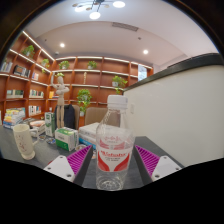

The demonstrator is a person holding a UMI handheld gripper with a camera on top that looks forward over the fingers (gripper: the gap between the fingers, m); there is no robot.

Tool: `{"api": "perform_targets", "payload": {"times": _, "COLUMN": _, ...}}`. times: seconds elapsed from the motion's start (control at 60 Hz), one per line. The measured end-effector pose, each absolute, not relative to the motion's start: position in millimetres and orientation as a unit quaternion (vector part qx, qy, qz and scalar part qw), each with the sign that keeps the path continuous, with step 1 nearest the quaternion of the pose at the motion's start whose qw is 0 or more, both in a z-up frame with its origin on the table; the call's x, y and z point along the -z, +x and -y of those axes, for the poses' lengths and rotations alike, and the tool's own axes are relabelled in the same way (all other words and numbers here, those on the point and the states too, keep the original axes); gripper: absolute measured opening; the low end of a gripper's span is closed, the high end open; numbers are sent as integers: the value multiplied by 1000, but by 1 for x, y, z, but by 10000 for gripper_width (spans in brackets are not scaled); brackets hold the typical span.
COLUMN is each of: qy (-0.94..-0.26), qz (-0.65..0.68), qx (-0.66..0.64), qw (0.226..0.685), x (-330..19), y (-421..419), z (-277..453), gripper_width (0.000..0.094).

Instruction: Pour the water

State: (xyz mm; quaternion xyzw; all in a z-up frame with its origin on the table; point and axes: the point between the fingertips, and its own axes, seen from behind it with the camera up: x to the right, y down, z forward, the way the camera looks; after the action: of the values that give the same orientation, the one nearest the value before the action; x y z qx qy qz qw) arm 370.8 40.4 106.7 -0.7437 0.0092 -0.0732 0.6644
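Both fingers of my gripper [112, 160] reach forward with their magenta pads [150, 160] flanking a clear plastic water bottle with a red label and white cap [114, 142]; I cannot tell for sure whether the pads actually press its sides, since they look very close but a sliver of gap may remain. Largest around me is the white curved counter wall [180, 115], rising to the right beyond the fingers, and wooden shelving with green plants [60, 75] runs far behind. The bottle stands upright, long axis vertical, dead centre between the fingers and slightly ahead of their tips. Off to the left and ahead sits a pale cylindrical paper cup [23, 141], well apart from the bottle. I judge that cup the likely target, so the pour would tip the bottle leftward toward it.
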Motion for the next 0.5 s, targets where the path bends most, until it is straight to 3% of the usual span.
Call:
{"api": "perform_targets", "payload": {"times": 0.05, "qy": -743, "qz": -8, "qx": 72, "qw": 665, "x": -106, "y": 371, "z": -43, "gripper_width": 782}}
{"api": "perform_targets", "payload": {"times": 0.1, "qy": -741, "qz": -3, "qx": 69, "qw": 668, "x": -104, "y": 369, "z": -46, "gripper_width": 587}}
{"api": "perform_targets", "payload": {"times": 0.333, "qy": -735, "qz": -7, "qx": 50, "qw": 676, "x": -105, "y": 367, "z": -45, "gripper_width": 356}}
{"api": "perform_targets", "payload": {"times": 0.5, "qy": -737, "qz": -6, "qx": 53, "qw": 674, "x": -105, "y": 369, "z": -47, "gripper_width": 347}}
